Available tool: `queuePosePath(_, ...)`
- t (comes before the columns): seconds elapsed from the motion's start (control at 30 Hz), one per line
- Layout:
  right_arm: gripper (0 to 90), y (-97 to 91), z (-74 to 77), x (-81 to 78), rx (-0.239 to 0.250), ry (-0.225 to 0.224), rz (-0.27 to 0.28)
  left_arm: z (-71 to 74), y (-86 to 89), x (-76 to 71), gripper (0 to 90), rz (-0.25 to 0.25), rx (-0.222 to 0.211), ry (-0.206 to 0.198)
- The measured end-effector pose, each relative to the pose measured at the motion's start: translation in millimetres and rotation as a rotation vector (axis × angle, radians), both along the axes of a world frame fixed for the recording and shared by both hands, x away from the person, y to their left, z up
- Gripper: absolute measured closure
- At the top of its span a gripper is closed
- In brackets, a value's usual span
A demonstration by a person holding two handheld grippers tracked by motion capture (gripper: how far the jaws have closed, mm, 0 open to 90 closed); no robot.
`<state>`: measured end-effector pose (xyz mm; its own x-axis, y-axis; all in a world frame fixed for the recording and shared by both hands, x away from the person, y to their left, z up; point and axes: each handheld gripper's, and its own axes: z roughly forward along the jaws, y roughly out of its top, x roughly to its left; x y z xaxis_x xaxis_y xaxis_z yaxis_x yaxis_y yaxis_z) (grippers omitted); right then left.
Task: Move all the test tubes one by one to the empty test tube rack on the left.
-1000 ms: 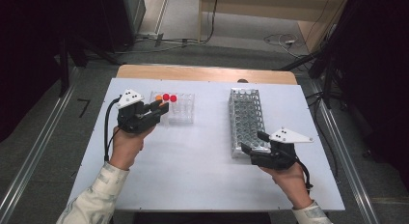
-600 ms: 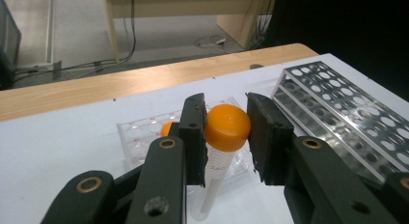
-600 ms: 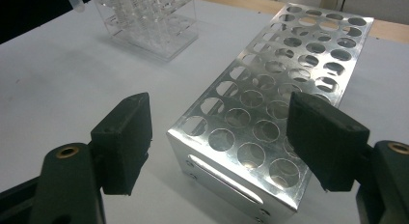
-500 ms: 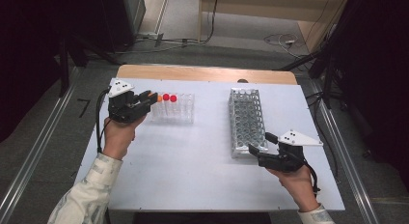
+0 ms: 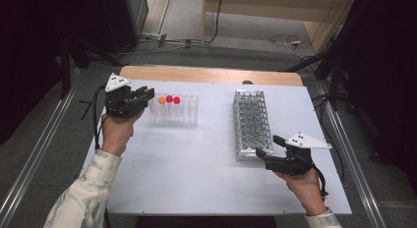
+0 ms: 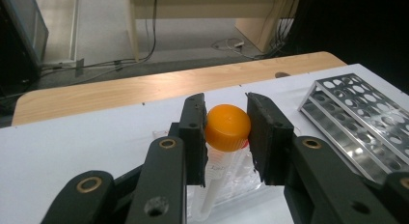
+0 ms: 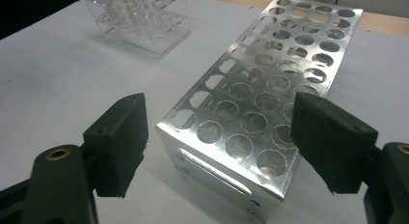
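Note:
An orange-capped tube (image 6: 226,130) stands in the left end of a clear plastic rack (image 5: 189,119), beside two red-capped tubes (image 5: 173,99). My left gripper (image 5: 149,96) points right at that rack, and in the left gripper view both pads press the sides of the orange cap (image 5: 162,100). A perforated metal rack (image 5: 251,122) lies lengthwise on the right. My right gripper (image 5: 268,145) sits at its near end. Its jaws have just been opening and now stand wide on either side of the metal rack's (image 7: 270,79) near corner, clear of it.
The white tabletop (image 5: 187,174) has free room in the middle and front. A wooden strip (image 5: 211,74) runs along the far edge. Metal rails flank the table, and cables lie on the floor behind it.
The left hand swung up and to the left around the orange cap and now points right. The right gripper drew slightly back from the metal rack's near end with its jaws wider.

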<state>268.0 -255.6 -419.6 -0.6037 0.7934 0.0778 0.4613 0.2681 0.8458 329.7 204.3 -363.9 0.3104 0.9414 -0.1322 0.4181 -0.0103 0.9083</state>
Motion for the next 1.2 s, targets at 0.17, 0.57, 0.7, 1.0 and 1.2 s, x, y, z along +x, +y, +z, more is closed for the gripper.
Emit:
queuePosePath(0.17, 20.0, -1.5, -0.2, 0.5, 0.003, -0.001, -0.005, 2.3, 0.8, 8.6, 69.7, 0.016, 0.014, -0.001)
queuePosePath(0.57, 20.1, -2.1, -0.6, 0.4, 0.01, 0.001, -0.01, 3.9, 2.4, 20.8, 69.7, 0.035, 0.008, 0.001)
queuePosePath(0.7, 20.1, -2.0, -0.6, 0.4, 0.008, 0.0, -0.008, 1.4, 0.7, 24.9, 69.7, 0.033, 0.002, 0.004)
queuePosePath(1.0, 20.3, -2.8, -0.7, 0.3, 0.012, 0.002, -0.011, -4.0, -1.7, 32.3, 69.7, 0.032, -0.013, 0.006)
queuePosePath(1.2, 20.3, -3.6, -0.6, 0.5, 0.012, -0.001, -0.01, -6.0, -3.7, 34.2, 69.6, 0.032, -0.012, 0.008)
